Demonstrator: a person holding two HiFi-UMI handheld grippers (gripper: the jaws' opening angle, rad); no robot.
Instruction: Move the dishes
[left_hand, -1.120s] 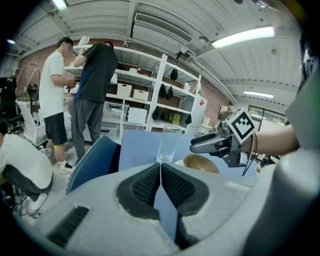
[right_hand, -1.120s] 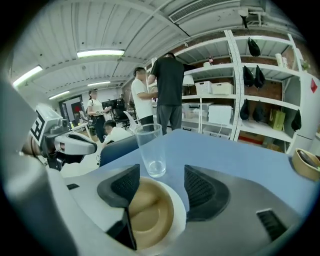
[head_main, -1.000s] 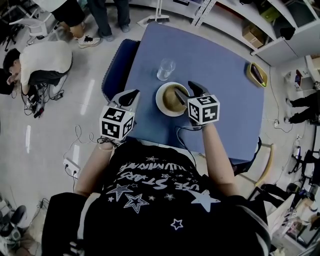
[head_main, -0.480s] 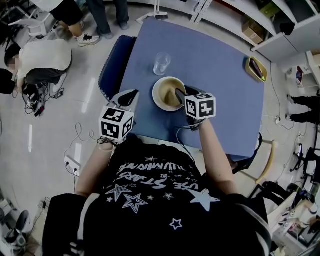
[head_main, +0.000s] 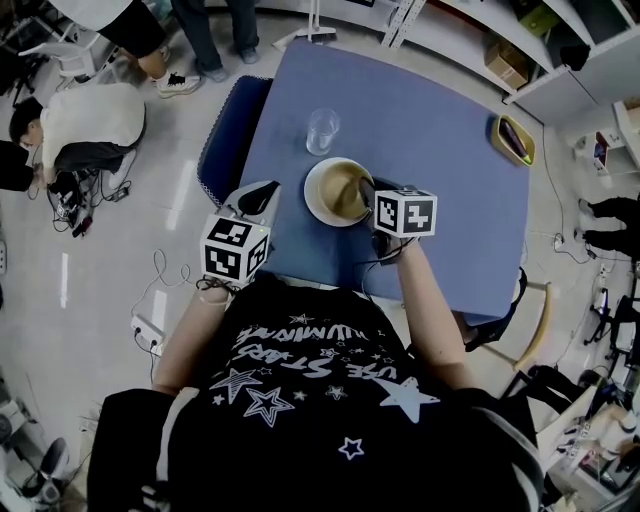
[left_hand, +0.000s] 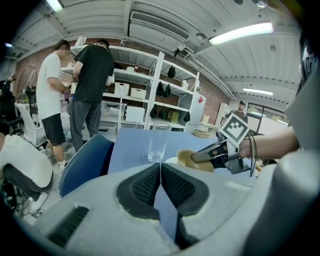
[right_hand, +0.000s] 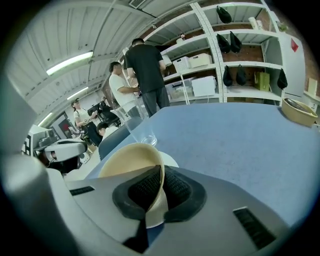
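A tan bowl (head_main: 340, 188) rests in a white plate (head_main: 318, 205) near the front of the blue table (head_main: 430, 120). My right gripper (head_main: 368, 196) is shut on the bowl's right rim. In the right gripper view the rim (right_hand: 159, 176) runs between the pads and the bowl (right_hand: 131, 159) tips over the plate (right_hand: 171, 160). The left gripper view shows the bowl (left_hand: 194, 160) tilted in the right gripper (left_hand: 216, 153). A clear glass (head_main: 322, 130) stands just behind the plate. My left gripper (head_main: 266, 192) hovers at the table's left edge, shut and empty (left_hand: 161, 176).
A yellow dish (head_main: 513, 142) sits at the table's far right edge, also in the right gripper view (right_hand: 299, 111). A blue chair (head_main: 225, 140) stands against the table's left side. People stand and crouch on the floor beyond the chair. Shelves line the far wall.
My right gripper came down from above the bowl, shut on its right rim and tipped it. The left gripper stayed put.
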